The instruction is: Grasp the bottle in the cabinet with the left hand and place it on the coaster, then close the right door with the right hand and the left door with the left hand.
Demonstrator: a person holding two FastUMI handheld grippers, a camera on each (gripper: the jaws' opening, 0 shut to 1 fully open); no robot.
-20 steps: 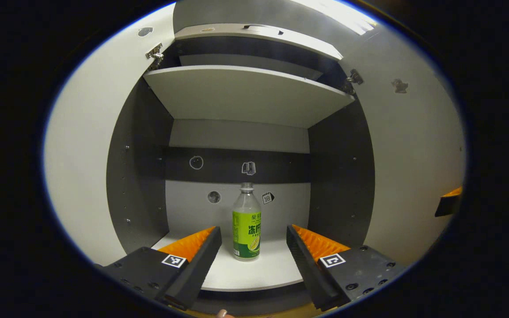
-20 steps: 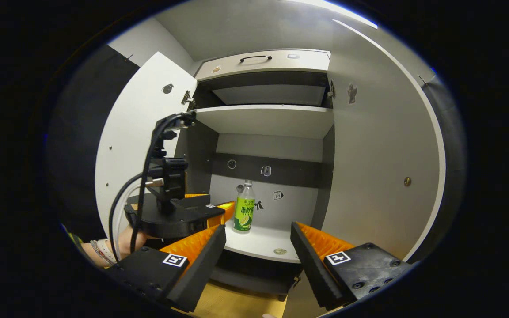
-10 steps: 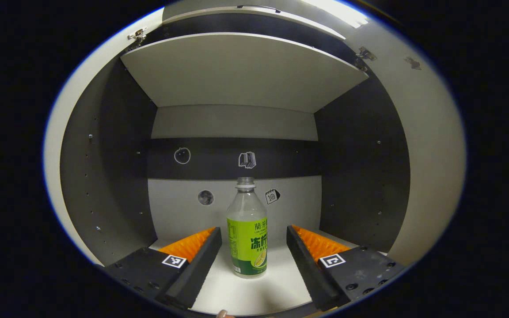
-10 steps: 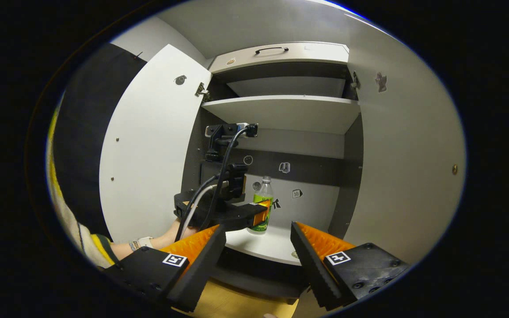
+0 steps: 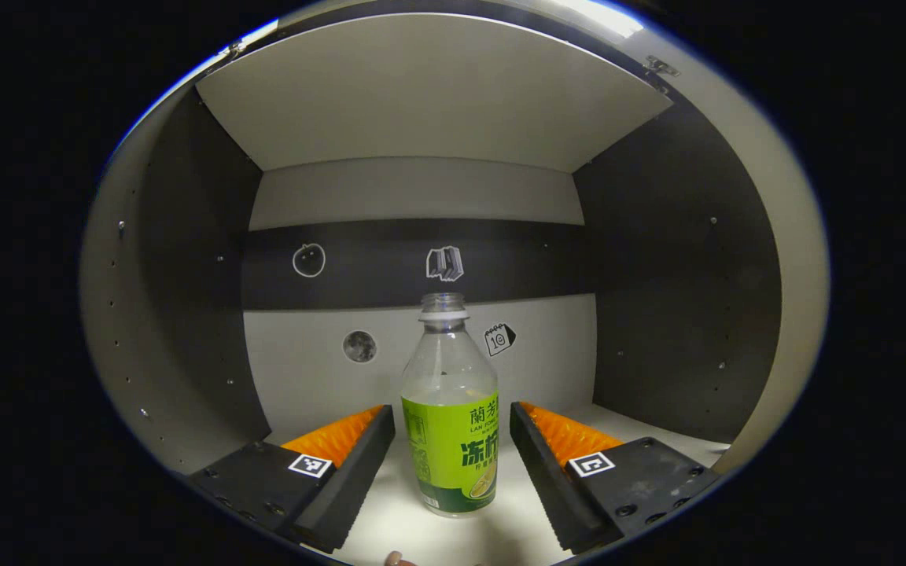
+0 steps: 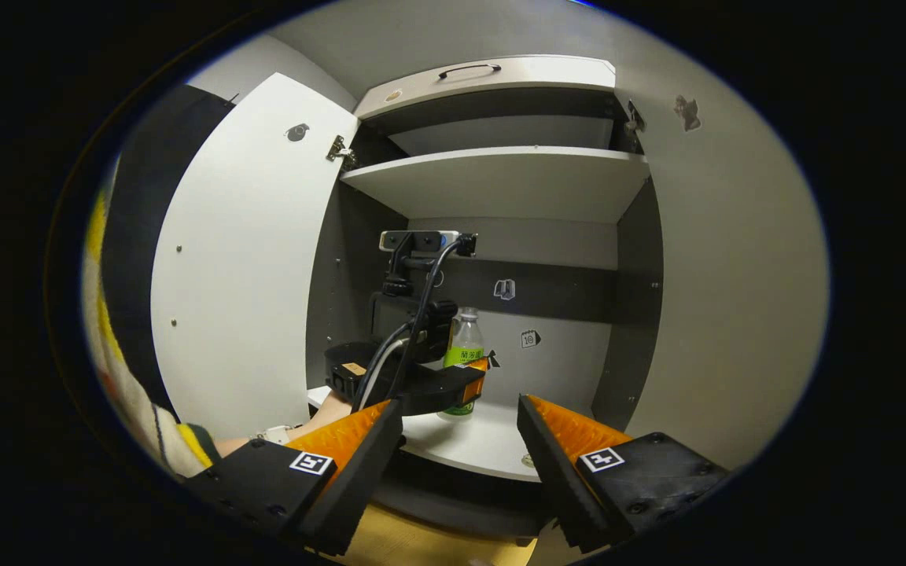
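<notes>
Between your left gripper's (image 5: 451, 440) spread fingers stands the bottle (image 5: 450, 409), upright on the cabinet's lower shelf (image 5: 500, 534), with a gap on either side, so nothing presses it yet. Behind it rises the back wall (image 5: 421, 369) with its small stickers. Your right gripper (image 6: 459, 440) hangs open outside the cabinet, between the open left door (image 6: 241, 251) and right door (image 6: 728, 267), with the bottle far ahead.

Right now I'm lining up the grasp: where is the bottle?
In the left gripper view the bottle stands upright on the cabinet's lower shelf, centred between the open left tongs, not yet clamped.
</notes>
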